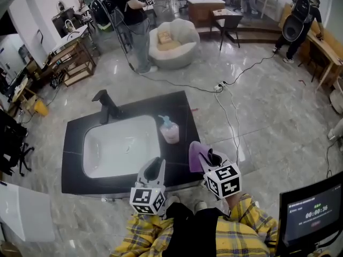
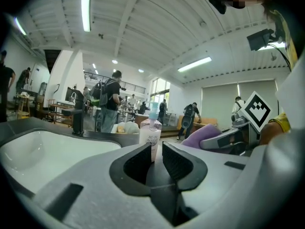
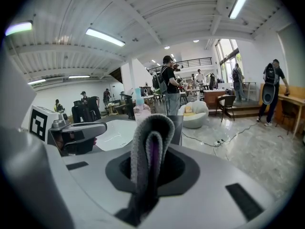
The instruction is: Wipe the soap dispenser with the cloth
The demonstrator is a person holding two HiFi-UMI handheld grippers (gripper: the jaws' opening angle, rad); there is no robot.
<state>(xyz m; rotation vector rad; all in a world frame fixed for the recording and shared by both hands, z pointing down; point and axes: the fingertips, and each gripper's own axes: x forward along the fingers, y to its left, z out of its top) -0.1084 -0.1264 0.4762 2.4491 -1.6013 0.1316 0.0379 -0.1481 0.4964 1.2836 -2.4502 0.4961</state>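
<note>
The soap dispenser (image 1: 169, 129) stands just right of the sink (image 1: 120, 146), and at the sink's near edge the left gripper (image 1: 157, 166) is empty with its jaws narrowly apart, while the right gripper (image 1: 207, 157) pinches the folded purple cloth (image 1: 194, 155).

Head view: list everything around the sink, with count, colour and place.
counter: one, black, centre
sink: one, white, set in the counter
faucet: one, black, behind the sink
dispenser: one, pink with teal pump, on the counter right of the sink
cloth: one, purple, in the right tool
armchair: one, white, beyond the counter
people: two, dark clothes, one by the armchair, the other far right
screen: one, dark, bottom right
left tool: one, white, near edge of counter, jaws slightly apart, empty
right tool: one, white, right of the left tool, shut on the cloth
</note>
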